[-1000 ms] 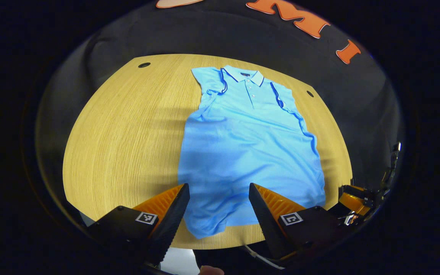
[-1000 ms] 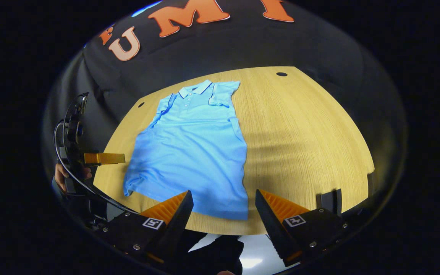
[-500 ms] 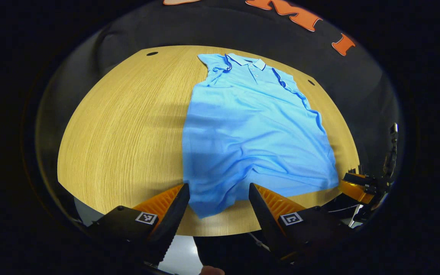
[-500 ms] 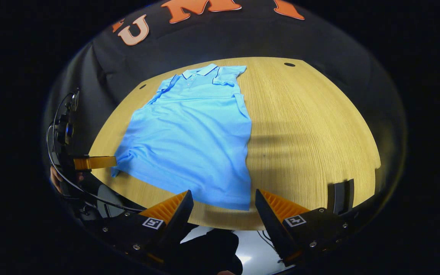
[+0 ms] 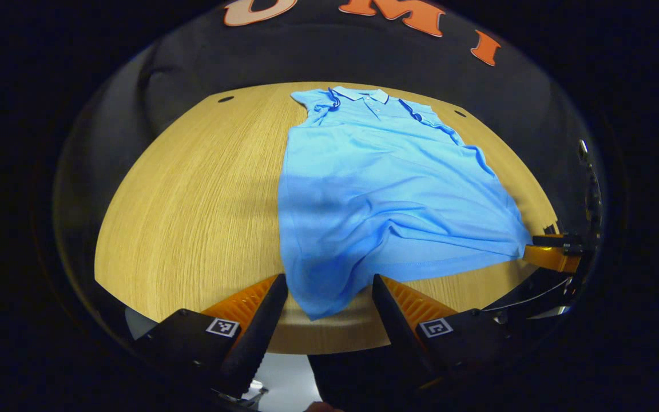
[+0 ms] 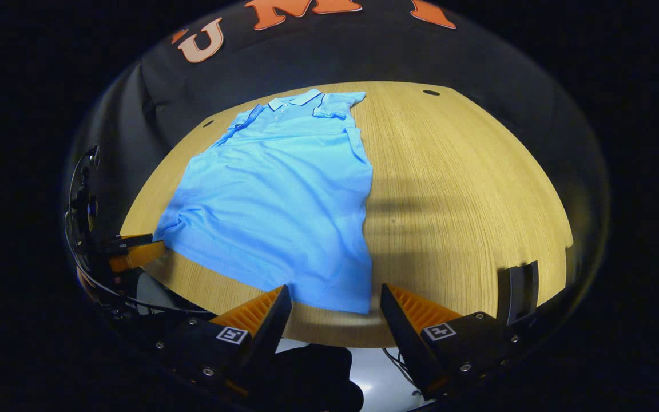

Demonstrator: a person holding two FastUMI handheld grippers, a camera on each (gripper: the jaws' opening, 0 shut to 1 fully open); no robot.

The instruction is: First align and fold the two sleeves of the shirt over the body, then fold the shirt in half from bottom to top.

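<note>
sky-blue shirt point(image 5: 386, 189) — navy-piped collar point(image 5: 358, 94), wood-grain table point(image 5: 192, 200)

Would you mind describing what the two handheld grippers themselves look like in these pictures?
Each gripper, the left gripper and the right gripper, has two wedge-shaped fingers with ribbed, sawtooth inner faces. Each finger sits on a black block carrying a small square black-and-white marker, and screws show on the right gripper's blocks. Seen from the side, the left gripper has a thin black cable looping around its dark frame.

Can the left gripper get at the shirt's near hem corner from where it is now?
Probably yes: the left gripper is open, and the shirt hem corner lies between its fingers with nothing in between.
</note>
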